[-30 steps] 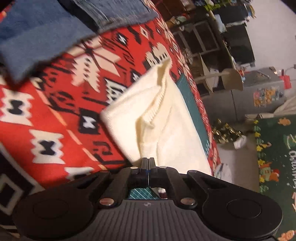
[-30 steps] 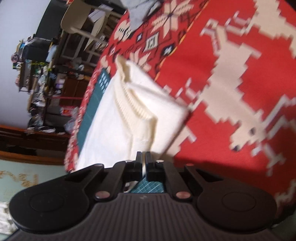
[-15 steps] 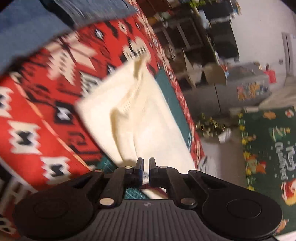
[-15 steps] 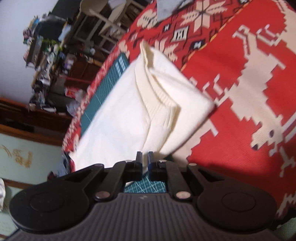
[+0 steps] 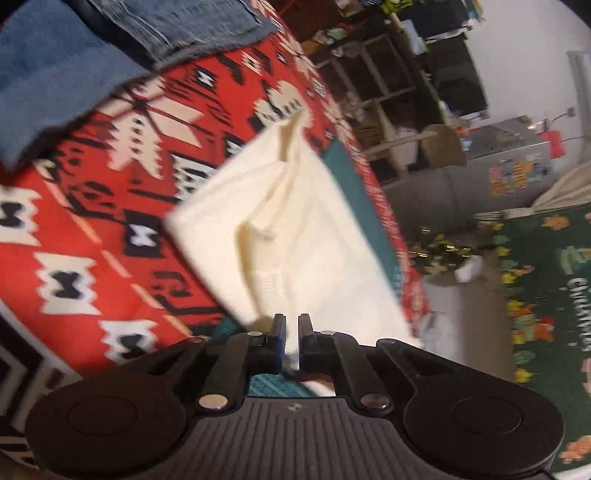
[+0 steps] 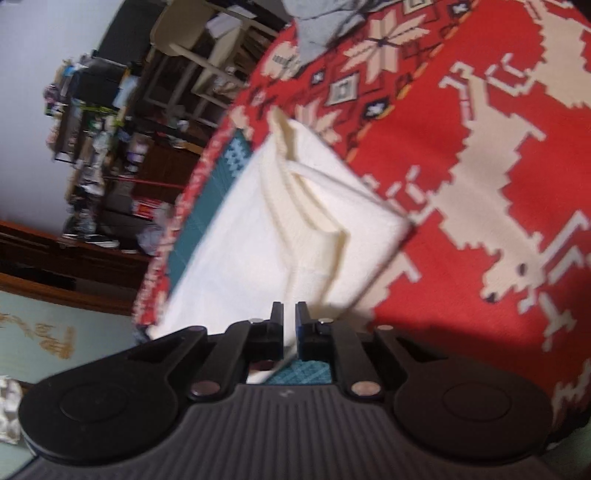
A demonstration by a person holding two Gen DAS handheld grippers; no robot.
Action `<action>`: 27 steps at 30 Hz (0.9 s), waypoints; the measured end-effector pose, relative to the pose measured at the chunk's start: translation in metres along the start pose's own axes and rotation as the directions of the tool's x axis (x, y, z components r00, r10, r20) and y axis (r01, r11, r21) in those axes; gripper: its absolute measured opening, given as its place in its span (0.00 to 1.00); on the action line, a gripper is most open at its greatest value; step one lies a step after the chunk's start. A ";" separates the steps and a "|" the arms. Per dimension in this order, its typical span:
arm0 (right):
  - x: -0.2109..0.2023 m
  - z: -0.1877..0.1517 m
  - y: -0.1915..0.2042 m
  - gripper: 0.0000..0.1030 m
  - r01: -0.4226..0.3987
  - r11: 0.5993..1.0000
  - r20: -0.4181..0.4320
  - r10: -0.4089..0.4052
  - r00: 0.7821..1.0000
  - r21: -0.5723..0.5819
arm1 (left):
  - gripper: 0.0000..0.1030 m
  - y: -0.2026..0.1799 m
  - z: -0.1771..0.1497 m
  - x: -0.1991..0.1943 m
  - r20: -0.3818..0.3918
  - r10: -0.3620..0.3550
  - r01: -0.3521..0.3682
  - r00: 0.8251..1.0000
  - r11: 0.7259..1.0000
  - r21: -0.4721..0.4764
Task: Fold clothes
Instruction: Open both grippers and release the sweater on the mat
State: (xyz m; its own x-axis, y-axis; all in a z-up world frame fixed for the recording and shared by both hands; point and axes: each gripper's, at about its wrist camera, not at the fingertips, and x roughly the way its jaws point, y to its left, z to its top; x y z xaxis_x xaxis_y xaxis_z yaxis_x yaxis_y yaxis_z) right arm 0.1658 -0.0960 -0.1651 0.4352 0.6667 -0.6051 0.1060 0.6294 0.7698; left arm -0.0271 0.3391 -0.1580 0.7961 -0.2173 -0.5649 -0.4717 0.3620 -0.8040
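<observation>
A folded cream knit sweater (image 5: 295,229) lies on a red patterned blanket (image 5: 92,221), with its ribbed collar toward the far end. My left gripper (image 5: 291,325) is at the sweater's near edge. Its jaws are nearly closed, and cream fabric fills the thin gap between them. The right wrist view shows the same sweater (image 6: 295,229) from the other side. There my right gripper (image 6: 289,314) also pinches the near edge through a narrow gap. The near end looks slightly raised and casts a shadow on the blanket (image 6: 480,166).
A green cutting mat (image 5: 354,184) shows under the sweater by the table's edge. Folded blue jeans (image 5: 177,22) and a blue cloth (image 5: 48,85) lie at the far left. A grey garment (image 6: 321,22) lies farther back. Chairs, shelves and a Christmas rug (image 5: 546,295) stand beyond the edge.
Both pairs of jaws have gone from fully closed to a thin gap with cream fabric in it. The views have tilted slightly, and the sweater stays in the same place.
</observation>
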 end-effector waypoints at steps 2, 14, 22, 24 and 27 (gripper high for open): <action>0.002 -0.002 0.006 0.08 -0.028 0.999 -0.011 0.027 1.000 -0.025 | 0.05 -0.003 -0.002 0.005 -0.019 -0.022 0.022 1.000 1.000 0.013; 0.024 -0.010 0.000 0.00 -0.011 1.000 -0.107 0.013 0.994 0.014 | 0.03 -0.010 -0.015 0.037 -0.132 0.012 -0.005 0.991 0.999 0.052; 0.015 -0.015 0.009 0.09 -0.108 0.994 -0.098 0.110 0.989 0.022 | 0.04 -0.023 -0.016 0.024 -0.095 -0.055 0.065 0.994 0.992 0.107; 0.013 -0.015 0.016 0.10 -0.132 0.991 -0.098 0.130 0.987 -0.005 | 0.04 -0.023 -0.014 0.024 -0.078 -0.088 0.095 0.993 0.991 0.091; 0.022 -0.016 0.025 0.10 -0.101 0.993 -0.103 0.094 0.990 -0.068 | 0.04 -0.023 -0.012 0.032 -0.072 -0.079 0.085 0.994 0.993 0.082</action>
State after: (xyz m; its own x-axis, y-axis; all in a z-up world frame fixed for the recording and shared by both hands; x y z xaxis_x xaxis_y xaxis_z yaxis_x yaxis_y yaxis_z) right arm 0.1640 -0.0595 -0.1619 0.3490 0.7605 -0.5476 0.0002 0.5843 0.8115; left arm 0.0052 0.3132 -0.1598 0.8015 -0.3101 -0.5112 -0.3694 0.4154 -0.8312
